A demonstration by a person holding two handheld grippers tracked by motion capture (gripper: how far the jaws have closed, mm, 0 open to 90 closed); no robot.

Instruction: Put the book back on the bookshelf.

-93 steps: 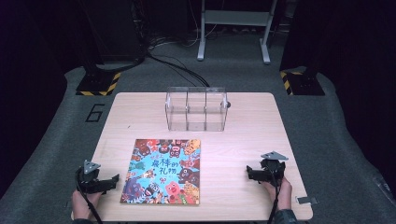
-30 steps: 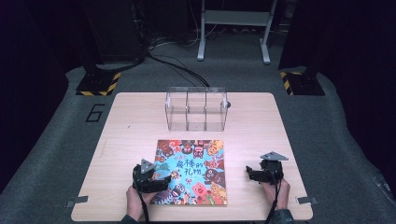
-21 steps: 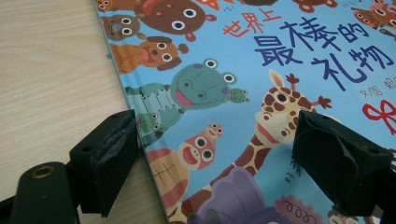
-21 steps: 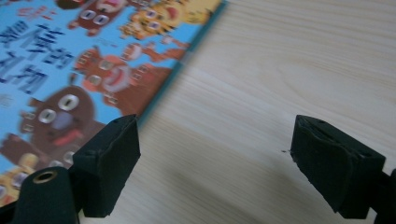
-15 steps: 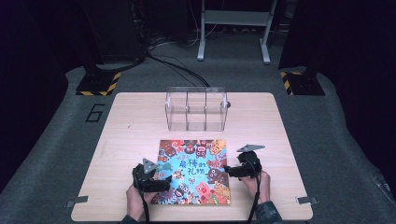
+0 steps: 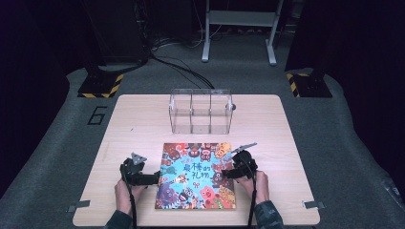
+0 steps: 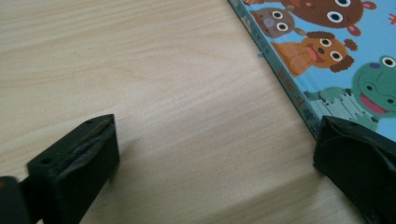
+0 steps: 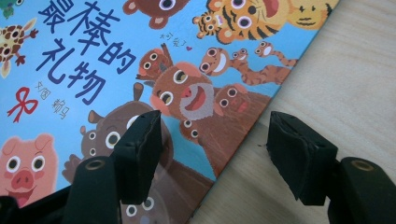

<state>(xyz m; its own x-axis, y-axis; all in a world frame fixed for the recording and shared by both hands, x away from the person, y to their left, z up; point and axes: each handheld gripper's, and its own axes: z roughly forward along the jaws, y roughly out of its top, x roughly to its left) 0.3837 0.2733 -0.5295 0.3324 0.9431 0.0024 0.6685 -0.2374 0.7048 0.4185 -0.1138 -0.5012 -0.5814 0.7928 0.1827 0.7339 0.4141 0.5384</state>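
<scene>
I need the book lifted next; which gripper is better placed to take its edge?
Right. The right gripper already straddles the book edge, one jaw over the cover, one over the table, its jaws just closing. The left gripper stands wide open beside the spine.

Light wooden table; picture book flat near front edge, clear divided box behind.

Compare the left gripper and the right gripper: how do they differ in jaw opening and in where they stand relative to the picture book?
The left gripper stands wide open at the picture book's left edge, mostly over bare table. The right gripper is narrower, its jaws having just been closing, straddling the book's right edge. Both are hand-held and grip nothing.
</scene>
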